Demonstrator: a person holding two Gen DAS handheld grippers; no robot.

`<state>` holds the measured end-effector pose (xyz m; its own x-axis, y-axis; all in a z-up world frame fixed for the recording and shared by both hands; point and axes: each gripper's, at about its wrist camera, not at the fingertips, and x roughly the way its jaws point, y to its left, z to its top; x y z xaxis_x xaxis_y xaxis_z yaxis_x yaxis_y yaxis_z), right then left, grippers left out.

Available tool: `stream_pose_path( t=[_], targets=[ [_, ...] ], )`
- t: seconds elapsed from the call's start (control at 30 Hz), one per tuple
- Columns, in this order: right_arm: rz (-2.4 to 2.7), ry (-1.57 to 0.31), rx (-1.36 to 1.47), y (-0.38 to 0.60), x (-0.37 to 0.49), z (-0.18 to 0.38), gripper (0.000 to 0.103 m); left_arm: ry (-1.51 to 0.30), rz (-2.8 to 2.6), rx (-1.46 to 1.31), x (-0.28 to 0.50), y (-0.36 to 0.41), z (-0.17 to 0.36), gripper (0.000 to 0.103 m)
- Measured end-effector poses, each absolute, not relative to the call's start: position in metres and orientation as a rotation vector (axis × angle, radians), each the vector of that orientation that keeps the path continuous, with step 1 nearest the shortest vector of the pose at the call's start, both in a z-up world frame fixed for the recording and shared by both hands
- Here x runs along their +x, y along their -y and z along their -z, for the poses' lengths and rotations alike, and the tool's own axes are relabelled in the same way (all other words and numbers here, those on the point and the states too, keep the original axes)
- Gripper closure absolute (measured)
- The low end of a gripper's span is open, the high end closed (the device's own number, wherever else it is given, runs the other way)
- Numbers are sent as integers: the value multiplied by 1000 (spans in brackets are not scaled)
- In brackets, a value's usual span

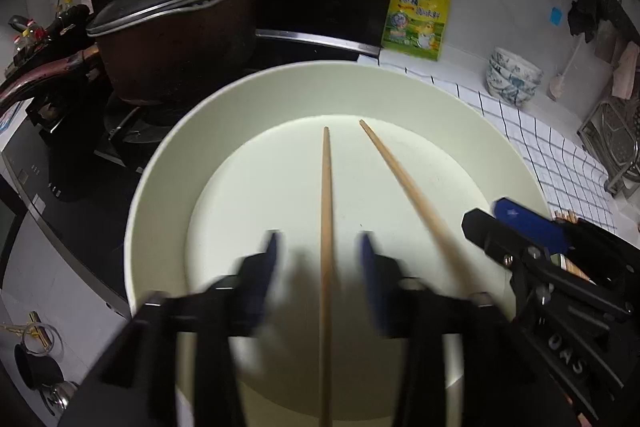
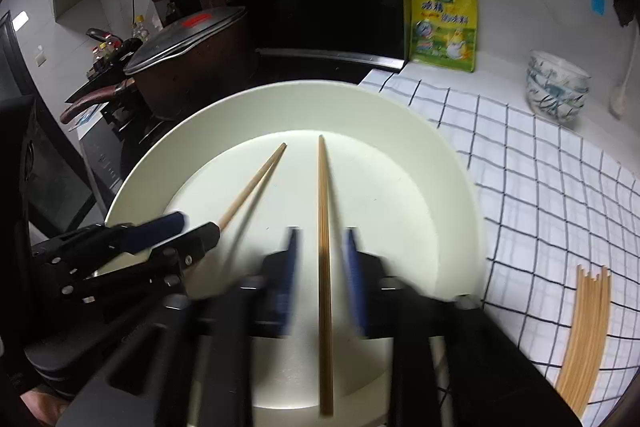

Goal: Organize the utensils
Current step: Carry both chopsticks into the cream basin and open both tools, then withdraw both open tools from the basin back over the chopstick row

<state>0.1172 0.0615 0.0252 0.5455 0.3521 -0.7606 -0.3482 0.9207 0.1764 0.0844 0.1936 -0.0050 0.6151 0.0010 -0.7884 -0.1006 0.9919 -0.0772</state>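
Observation:
A wooden chopstick (image 1: 326, 211) runs lengthwise between the blurred blue pads of my left gripper (image 1: 320, 259). A gap shows on each side, so the gripper is open. A second chopstick (image 2: 323, 219) sits the same way between the pads of my right gripper (image 2: 324, 255), also open and untouched. Both chopsticks point out over a large pale plate (image 1: 160, 187). Each view shows the other gripper beside it: the right gripper (image 1: 496, 223) at the plate's right rim, the left gripper (image 2: 192, 229) at its left. A bundle of several chopsticks (image 2: 588, 327) lies on the checked cloth (image 2: 540, 167).
A lidded brown pot (image 1: 172, 27) stands on the stove behind and left of the plate. A yellow pouch (image 1: 416, 19) leans on the back wall. Stacked patterned bowls (image 1: 512, 75) sit at the back right, and a metal rack (image 1: 612, 139) stands at the far right.

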Motion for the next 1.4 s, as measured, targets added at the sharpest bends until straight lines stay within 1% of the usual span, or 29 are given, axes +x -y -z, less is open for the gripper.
stream_pose_path(
  t=[0.03, 0.07, 0.27, 0.53, 0.67, 0.73, 0.83, 0.9, 1.13, 1.4],
  targets=[
    [-400, -883, 0, -59, 115, -28, 62, -881, -80, -117, 82, -196, 1, 29],
    [-392, -868, 0, -56, 114, -31, 63, -862, -83, -122, 79, -199, -2, 27],
    [-375, -841, 25, -40, 109, -37, 62, -845, -123, -143, 71, -208, -10, 26],
    [-359, -829, 46, -20, 92, -38, 62, -812, -145, -119, 50, -196, -17, 26],
    [-337, -800, 45, -6, 75, -45, 60, -780, -132, -103, 39, -180, -21, 21],
    [-317, -786, 42, 4, 66, -47, 57, -760, -118, -97, 33, -169, -25, 16],
    [-280, -765, 47, 27, 52, -50, 53, -726, -88, -88, 23, -149, -31, 12],
    [-252, -755, 54, 45, 43, -50, 51, -717, -65, -80, 19, -134, -33, 9],
    [-139, -747, 101, 110, 14, -47, 46, -728, 11, -69, 8, -84, -30, 7],
    [-44, -776, 134, 159, -8, -33, 44, -756, 99, -51, 4, -31, -20, 7]
  ],
)
